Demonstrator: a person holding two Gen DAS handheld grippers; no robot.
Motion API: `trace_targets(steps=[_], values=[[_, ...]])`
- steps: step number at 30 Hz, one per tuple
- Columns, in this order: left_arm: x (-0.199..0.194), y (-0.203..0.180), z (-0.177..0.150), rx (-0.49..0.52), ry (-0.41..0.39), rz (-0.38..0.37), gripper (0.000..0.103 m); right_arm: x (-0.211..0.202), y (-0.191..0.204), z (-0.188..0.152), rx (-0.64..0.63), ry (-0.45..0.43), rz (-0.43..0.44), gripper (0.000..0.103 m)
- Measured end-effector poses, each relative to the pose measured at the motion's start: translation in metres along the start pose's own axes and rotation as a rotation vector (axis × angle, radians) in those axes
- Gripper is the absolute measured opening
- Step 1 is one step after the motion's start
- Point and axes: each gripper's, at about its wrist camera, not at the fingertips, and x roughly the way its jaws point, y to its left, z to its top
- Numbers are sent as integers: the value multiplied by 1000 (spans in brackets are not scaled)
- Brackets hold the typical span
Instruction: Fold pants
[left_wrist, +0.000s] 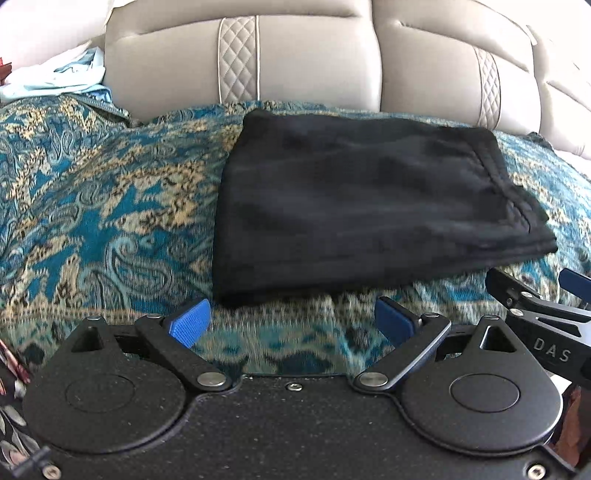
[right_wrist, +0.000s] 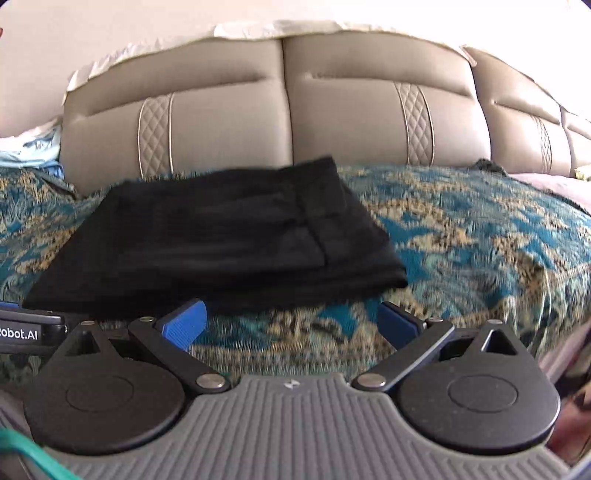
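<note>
The black pants (left_wrist: 362, 206) lie folded into a flat rectangular stack on the teal and gold patterned bedspread (left_wrist: 92, 206). They also show in the right wrist view (right_wrist: 221, 236). My left gripper (left_wrist: 291, 323) is open and empty, just short of the stack's near edge. My right gripper (right_wrist: 291, 323) is open and empty, near the stack's near right corner. The right gripper shows at the right edge of the left wrist view (left_wrist: 543, 310). Part of the left gripper shows at the left edge of the right wrist view (right_wrist: 26, 330).
A beige padded headboard (left_wrist: 306, 62) stands right behind the pants, also in the right wrist view (right_wrist: 280, 110). Light blue and white cloth (left_wrist: 55, 77) is piled at the far left. The bedspread (right_wrist: 480, 236) stretches out on both sides of the stack.
</note>
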Motion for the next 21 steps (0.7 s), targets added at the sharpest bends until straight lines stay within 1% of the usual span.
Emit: trace_targets(steps=[3, 7, 9, 11, 21], values=[[4, 0, -5, 4, 23, 14, 96, 1, 6, -4, -34, 10, -8, 103], [7, 2, -5, 3, 19, 16, 97, 4, 11, -4, -67, 14, -11, 103], [9, 2, -4, 2, 21, 17, 99, 5, 11, -5, -67, 27, -14, 103], [11, 3, -3, -6, 27, 16, 102, 8, 12, -6, -66, 40, -16, 103], [14, 4, -6, -5, 9, 14, 103, 15, 12, -7, -52, 56, 7, 103]])
